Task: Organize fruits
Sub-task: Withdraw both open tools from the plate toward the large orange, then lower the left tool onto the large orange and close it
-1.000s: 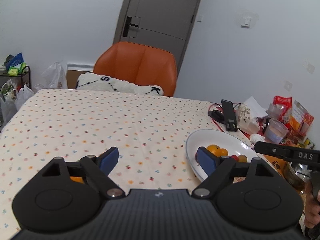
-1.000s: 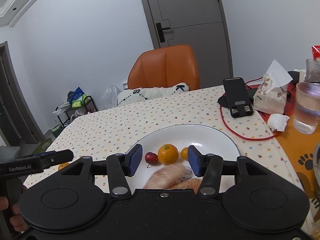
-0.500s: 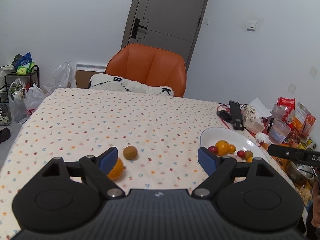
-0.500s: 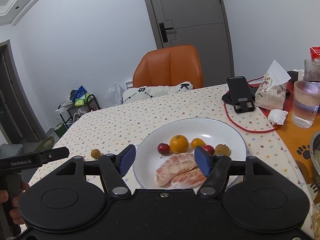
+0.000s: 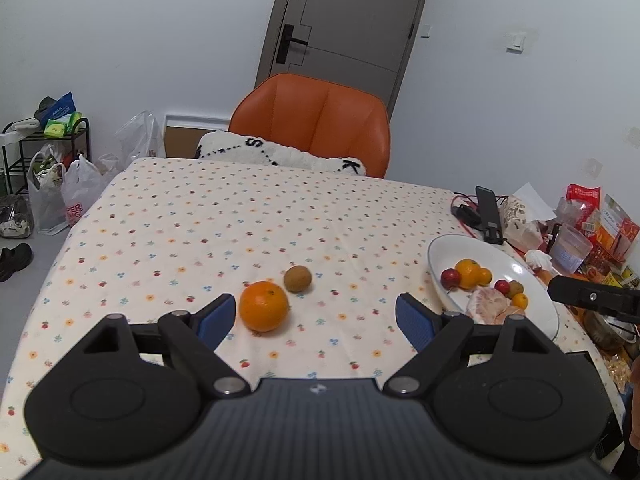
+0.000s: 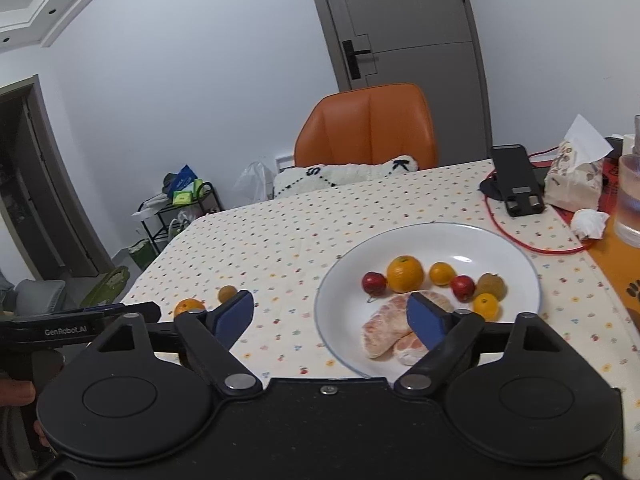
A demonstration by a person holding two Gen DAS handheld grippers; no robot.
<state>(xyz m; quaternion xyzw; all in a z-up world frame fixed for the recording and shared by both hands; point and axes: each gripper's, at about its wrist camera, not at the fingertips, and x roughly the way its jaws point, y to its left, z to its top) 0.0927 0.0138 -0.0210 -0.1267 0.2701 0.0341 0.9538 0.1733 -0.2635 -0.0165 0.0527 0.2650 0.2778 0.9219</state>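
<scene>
**Loose fruit off the plate: entry for the pickup of the orange**

Landmark: white plate (image 6: 516, 252), on the spotted tablecloth (image 5: 248, 216).

On the plate: red cherry-like fruit (image 6: 374, 283), large tangerine (image 6: 405, 273), small tangerine (image 6: 442, 273), second red fruit (image 6: 463, 288), kiwi (image 6: 491, 285), another small tangerine (image 6: 485, 305), peeled pomelo segments (image 6: 384, 330) toward the near rim.

Off the plate, well to its left on the cloth: orange (image 5: 264, 306) and brown kiwi (image 5: 297, 278), close together but apart, kiwi farther from the camera. Both yet to be gathered, judging by the task.

Left gripper (image 5: 316, 318): jaws spread wide, nothing held; orange just inside the left finger, off centre. Right gripper (image 6: 332, 318): jaws spread wide, nothing held; raised over the near-left rim of the plate.

Step in hand, as judged: left-hand pickup of the orange.

Handling notes:
- Shift left until the orange sits midway between the blue pads (image 5: 214, 319); otherwise likely to be nudged and rolled.
- Lower until the pads meet the widest girth, not the top curve.
- Close slowly; round, smooth skin, prone to squirting out forward.
- Keep clear of the kiwi behind; a push sends it rolling toward the far edge.
- Carry rightward to the plate, set down in the bare far-left part, away from the soft pomelo.
- Keep the right gripper out of the path, or back from the rim.
</scene>
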